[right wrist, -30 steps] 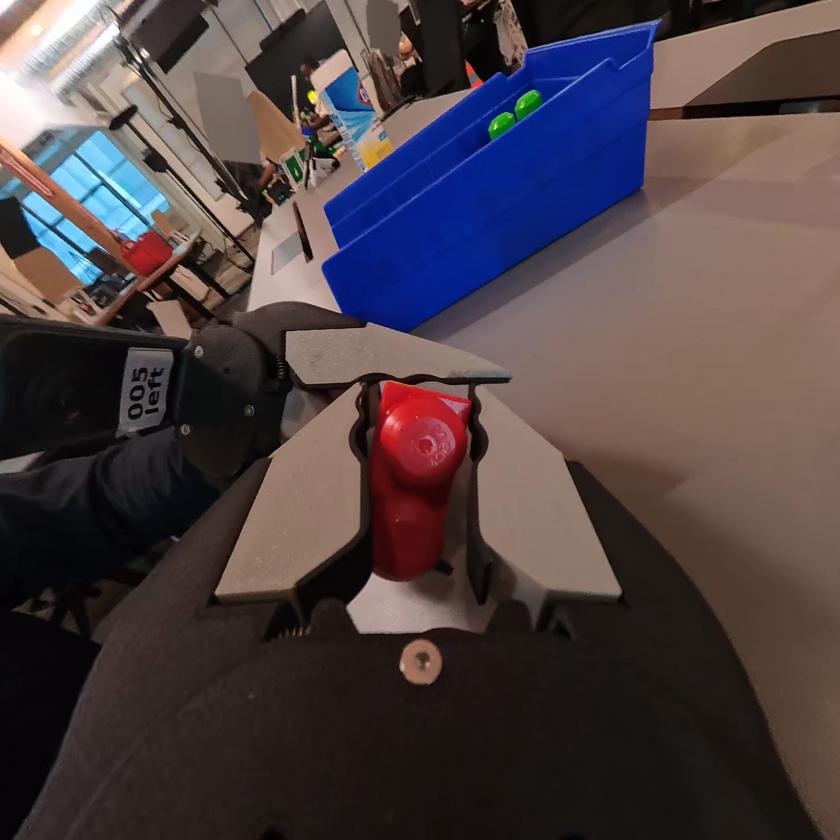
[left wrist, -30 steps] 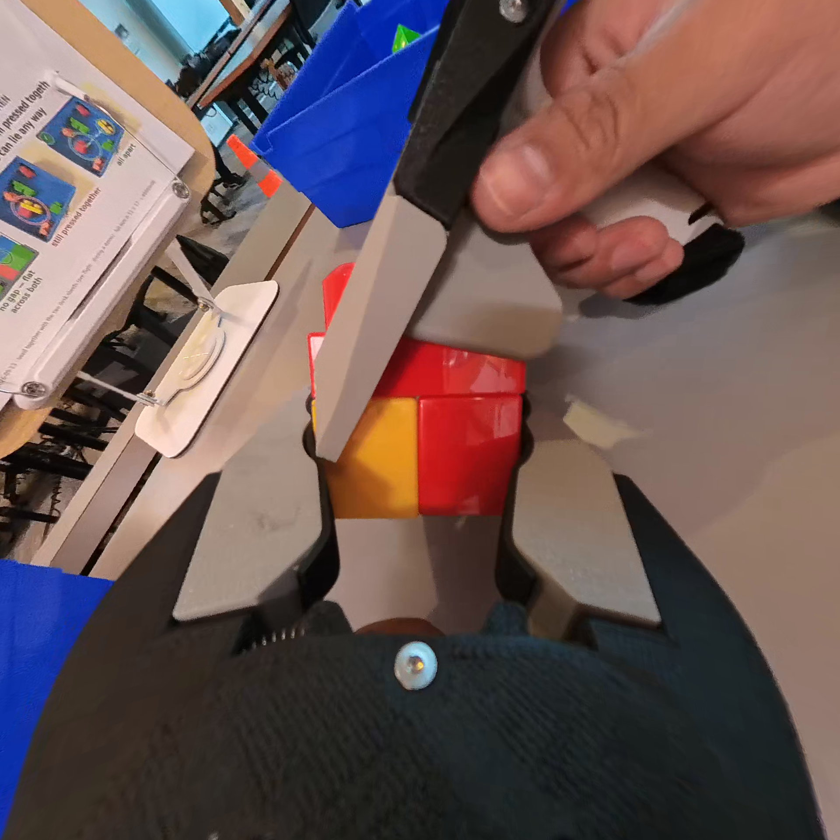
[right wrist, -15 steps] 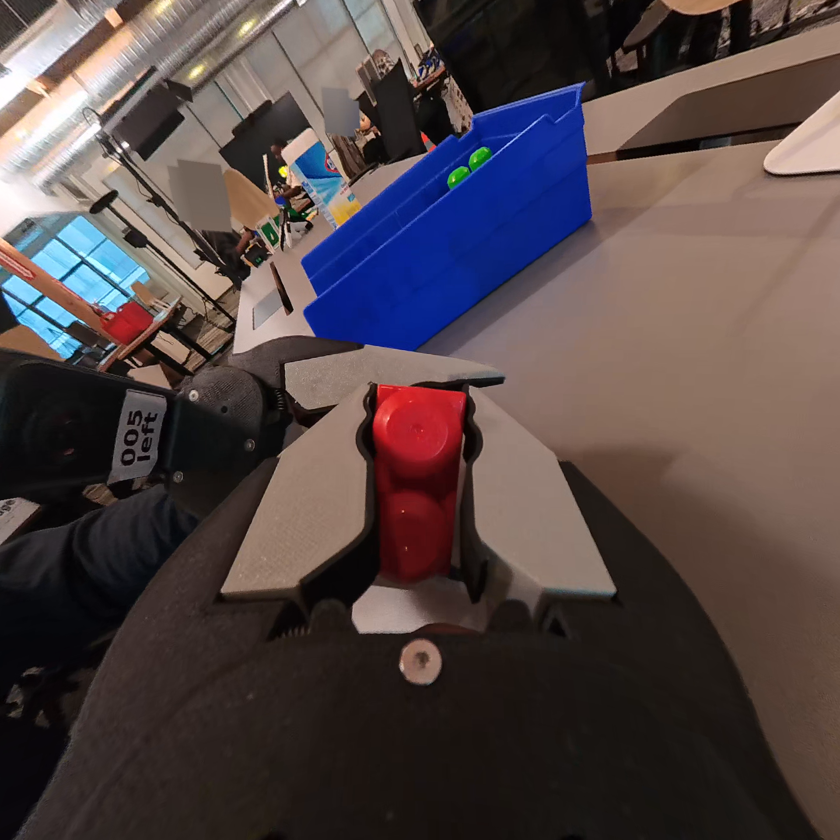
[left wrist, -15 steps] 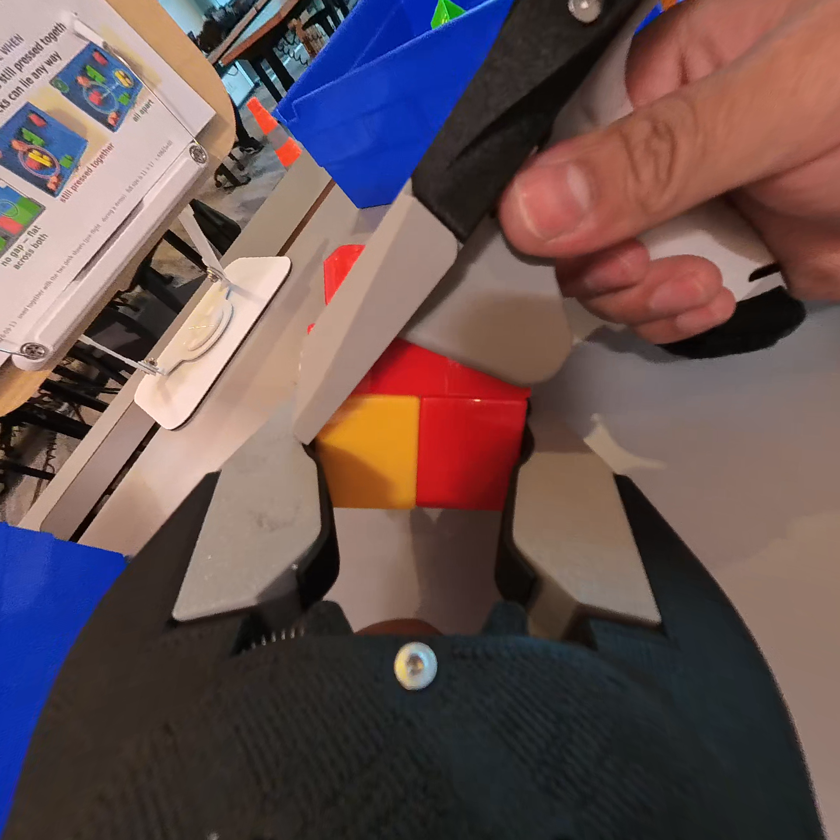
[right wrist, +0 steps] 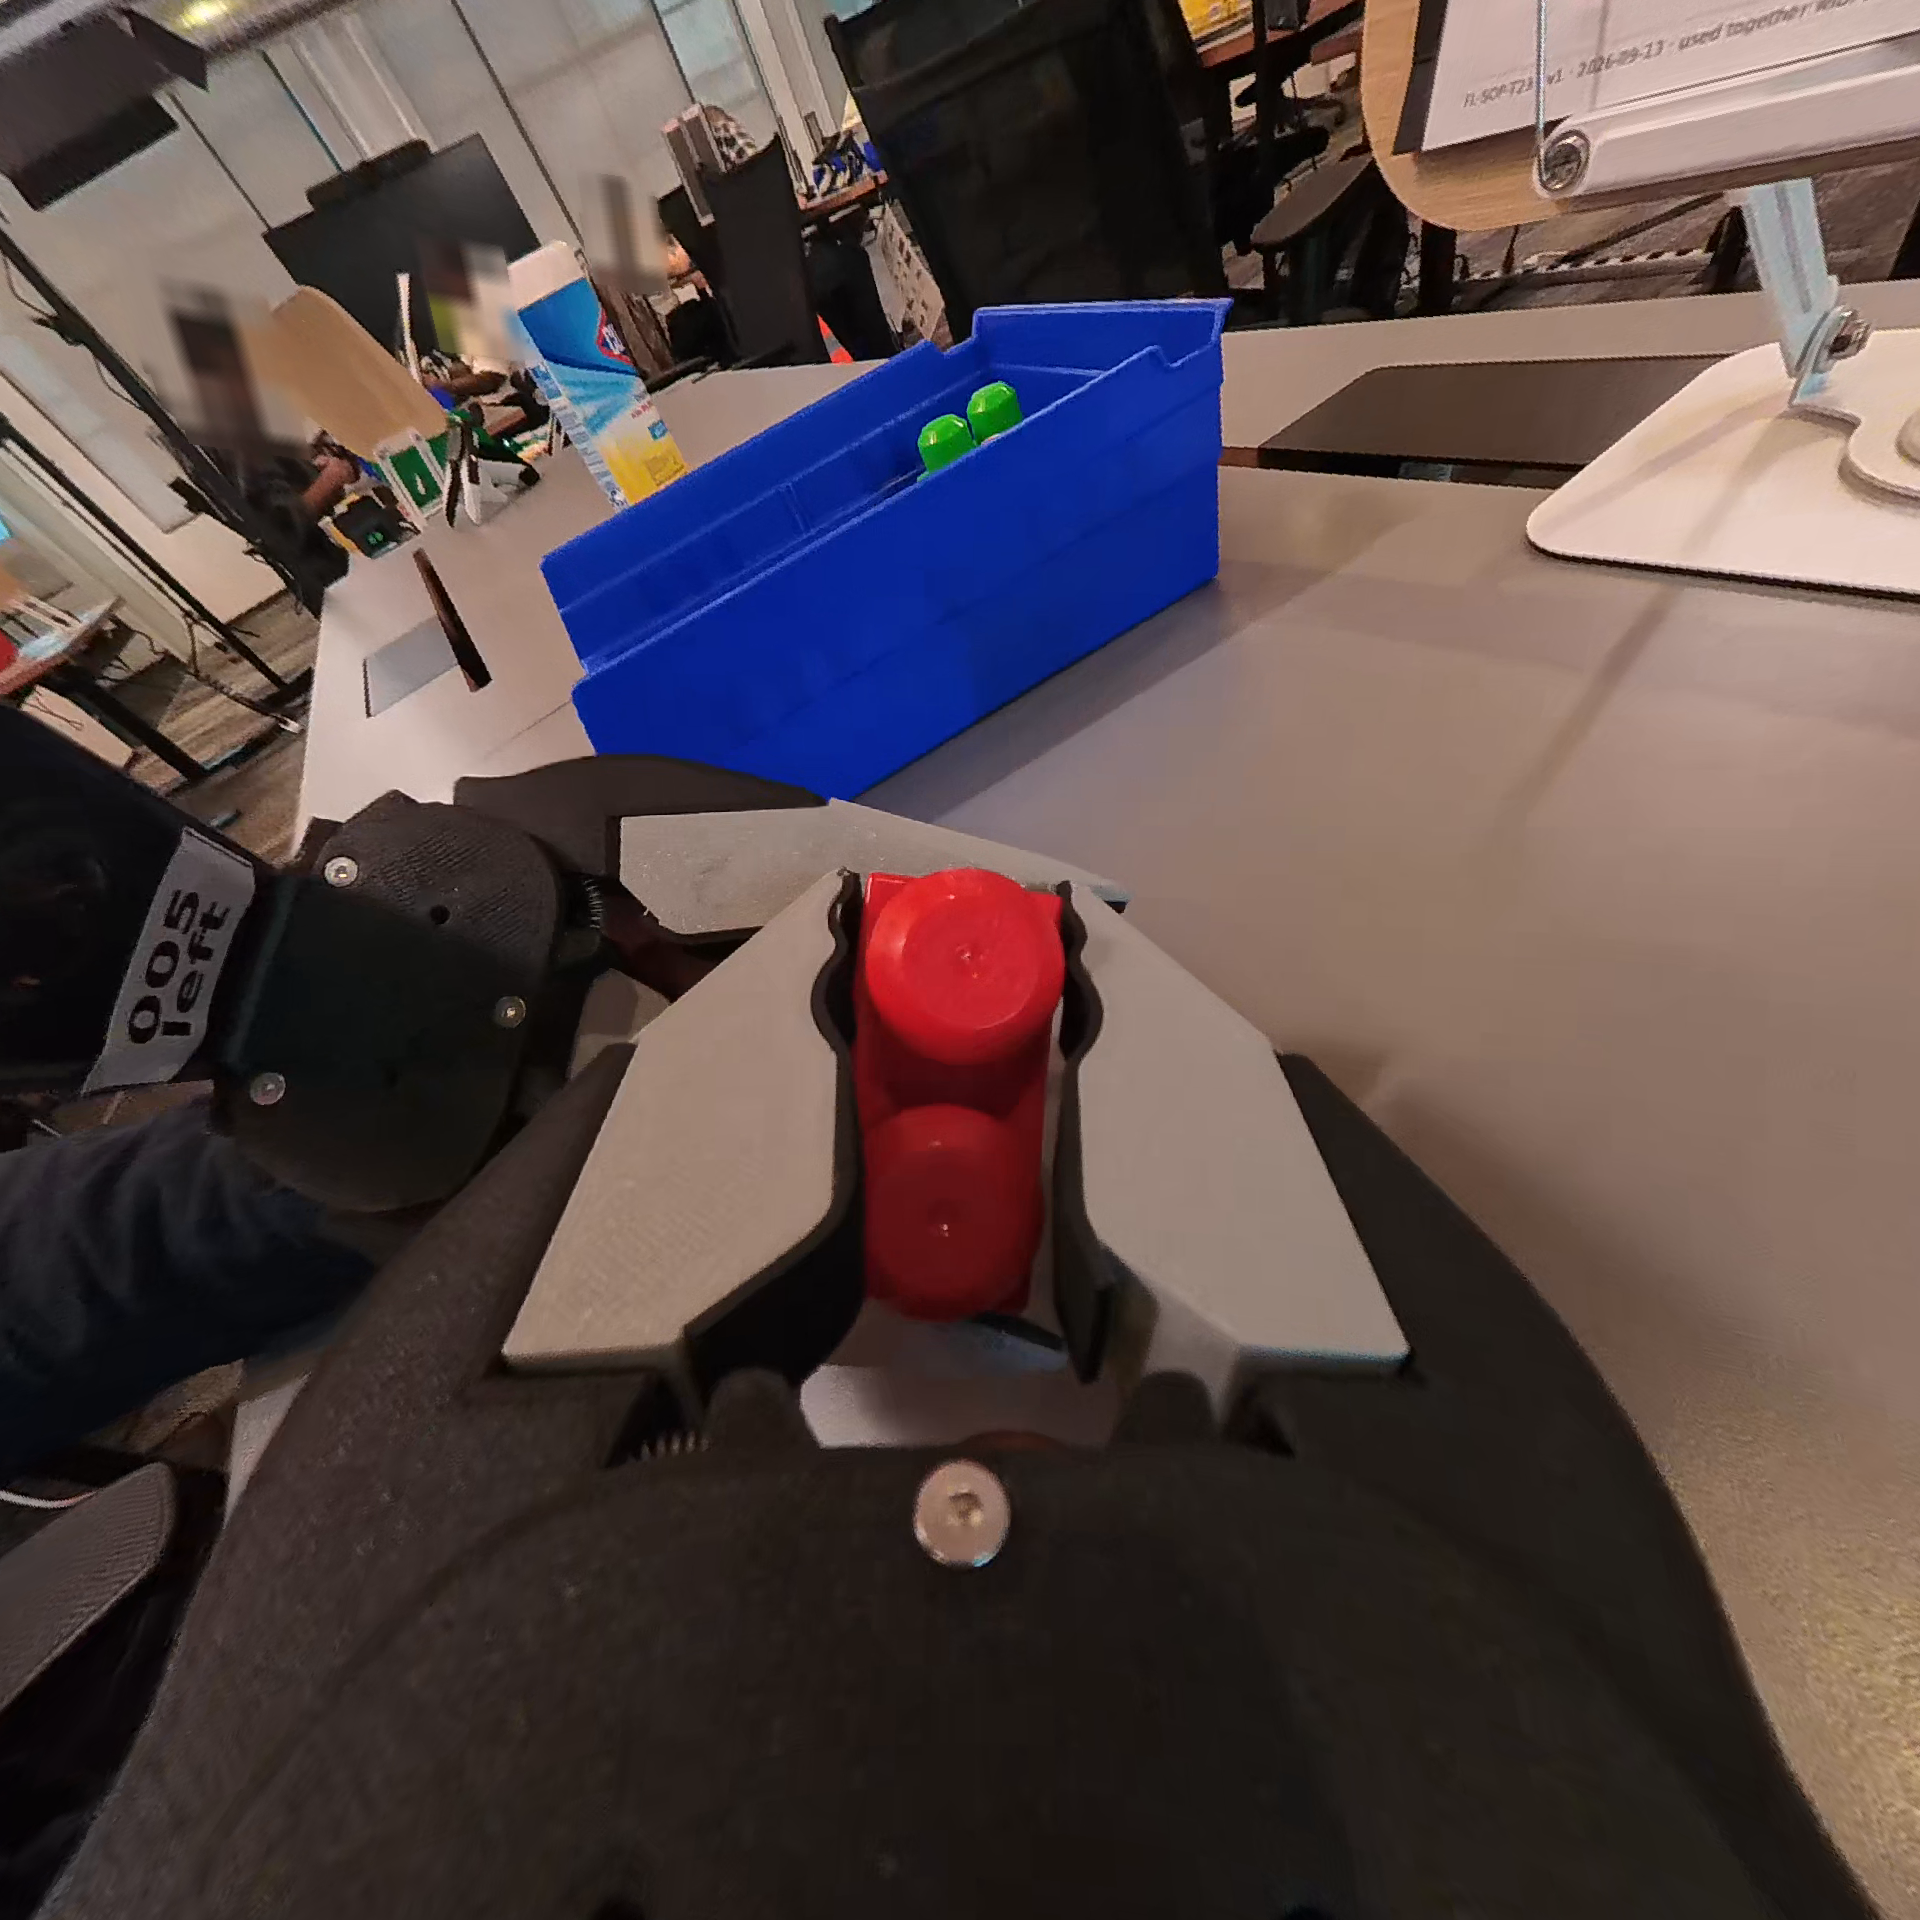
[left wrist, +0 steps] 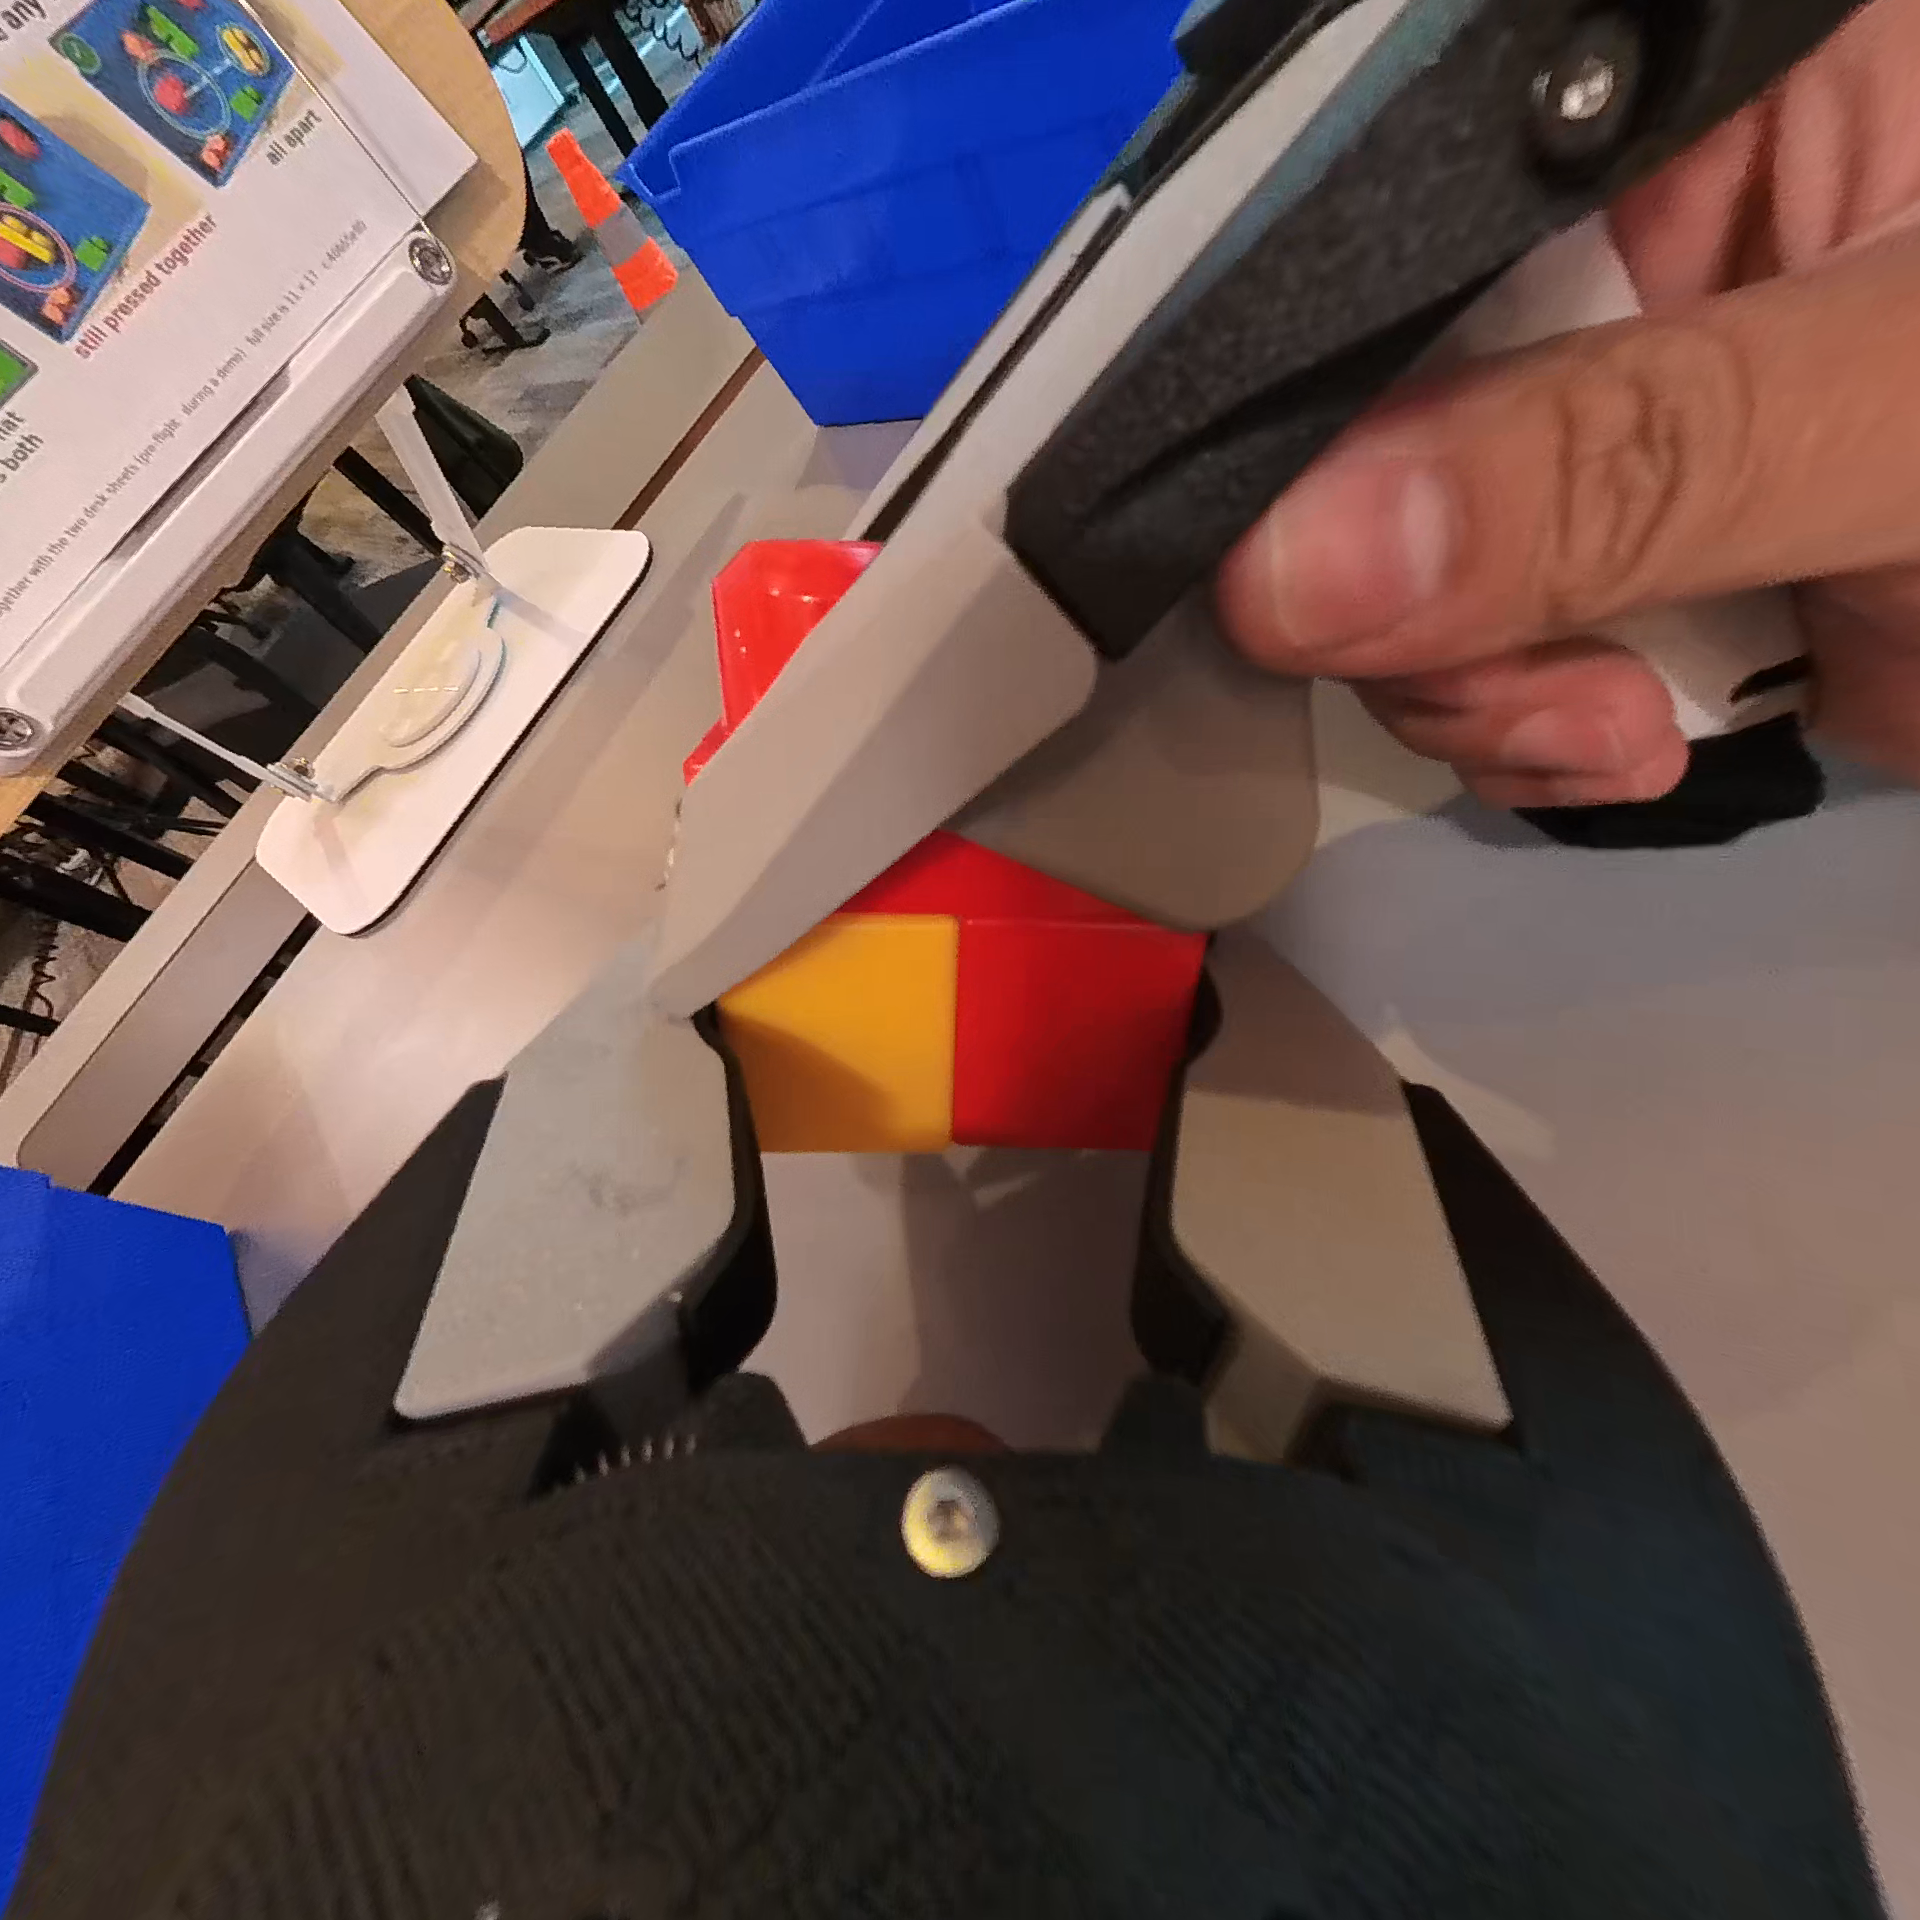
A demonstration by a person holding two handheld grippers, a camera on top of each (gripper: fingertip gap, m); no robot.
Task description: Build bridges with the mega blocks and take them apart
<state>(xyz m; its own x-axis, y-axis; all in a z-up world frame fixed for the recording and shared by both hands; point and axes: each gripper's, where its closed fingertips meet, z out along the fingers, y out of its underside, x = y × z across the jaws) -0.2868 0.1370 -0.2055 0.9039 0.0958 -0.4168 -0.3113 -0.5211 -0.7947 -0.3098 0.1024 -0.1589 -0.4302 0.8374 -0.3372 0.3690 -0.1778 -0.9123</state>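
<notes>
In the left wrist view, the left tongs (left wrist: 961,1049) are clamped on a pair of blocks set side by side, a yellow block (left wrist: 842,1039) and a red block (left wrist: 1070,1034), one jaw against each outer face. The right tongs (left wrist: 935,862) come down from above, held by a person's hand (left wrist: 1558,520), and grip the red top block (left wrist: 774,634) that sits across the pair; only its left part and front edge show past the grey fingers.

In the right wrist view, the right tongs (right wrist: 956,1081) are closed narrowly on that red top block (right wrist: 956,1091), whose two round studs face the camera. The left tongs (right wrist: 727,862) lie just beyond and to the left, partly hidden.

The step looks like pulling the top block off the base pair. It would go best with the left tongs squeezing firmly and low, while the right ones rock the top block gently, then lift straight, so that the two lower blocks do not split apart or slip.

The grey desk (right wrist: 1455,883) is smooth and mostly bare. A blue bin (right wrist: 883,623) with a green block (right wrist: 966,426) inside stands farther off, a white stand base (right wrist: 1714,499) carries a printed sheet, and an office with monitors and chairs lies behind.
</notes>
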